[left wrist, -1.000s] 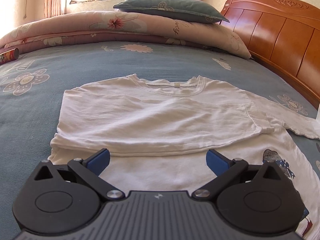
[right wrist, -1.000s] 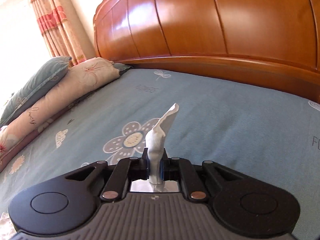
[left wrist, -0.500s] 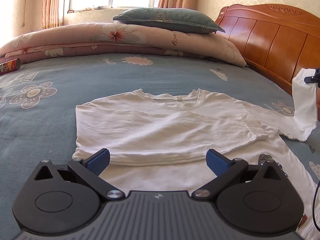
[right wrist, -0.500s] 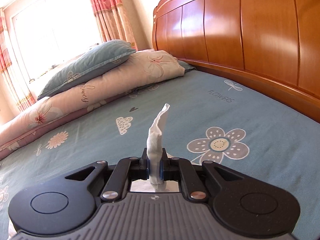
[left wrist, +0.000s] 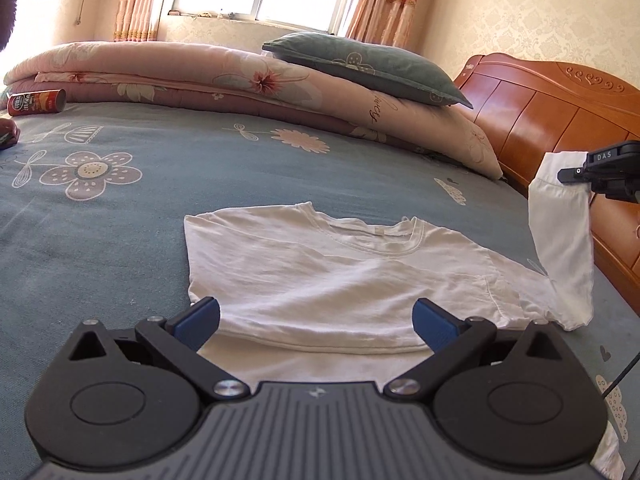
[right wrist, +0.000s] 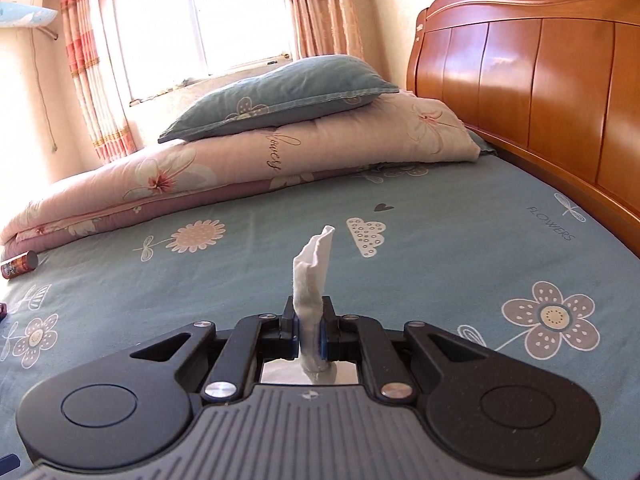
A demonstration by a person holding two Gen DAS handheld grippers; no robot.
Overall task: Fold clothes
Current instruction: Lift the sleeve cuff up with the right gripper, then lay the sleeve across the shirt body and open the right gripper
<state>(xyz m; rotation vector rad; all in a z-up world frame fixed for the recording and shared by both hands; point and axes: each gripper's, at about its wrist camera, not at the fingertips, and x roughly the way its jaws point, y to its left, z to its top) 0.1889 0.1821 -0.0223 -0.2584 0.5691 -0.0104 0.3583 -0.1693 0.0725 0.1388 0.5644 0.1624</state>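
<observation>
Now carries the right short sleeve [left wrist: 560, 240] of the white cotton T-shirt [left wrist: 320, 264] up off the blue-grey flowered bed sheet [left wrist: 120, 220]. No longer lies flat as a second ago; hangs instead as a loose strip from the right gripper [right wrist: 310, 332], well out to the right of the left jaws and above them. Clamps nearly shut on the bunched sleeve hem [right wrist: 314, 276], with a tuft of white cloth standing up ahead of the right jaws. Has also swung round from facing the headboard towards the pillow and window.

Leaves the left gripper [left wrist: 316, 320] spread wide and holding nothing, drawn back a little, with the shirt's folded-over edge just ahead of and between its jaws. Shows the shirt's left side already laid across the body, collar on the far side.

Means, most likely, the matching right-hand fold is under way: next calls for carrying the sleeve across the body and laying it down.

Counts:
- one T-shirt
- two grippers
- one teal pillow [left wrist: 368, 68]
- one folded pink floral quilt [left wrist: 200, 76], beneath the pillow
- one red cylindrical snack can [left wrist: 36, 102], far left beyond the left jaws
- one orange wooden headboard [left wrist: 560, 108]
</observation>
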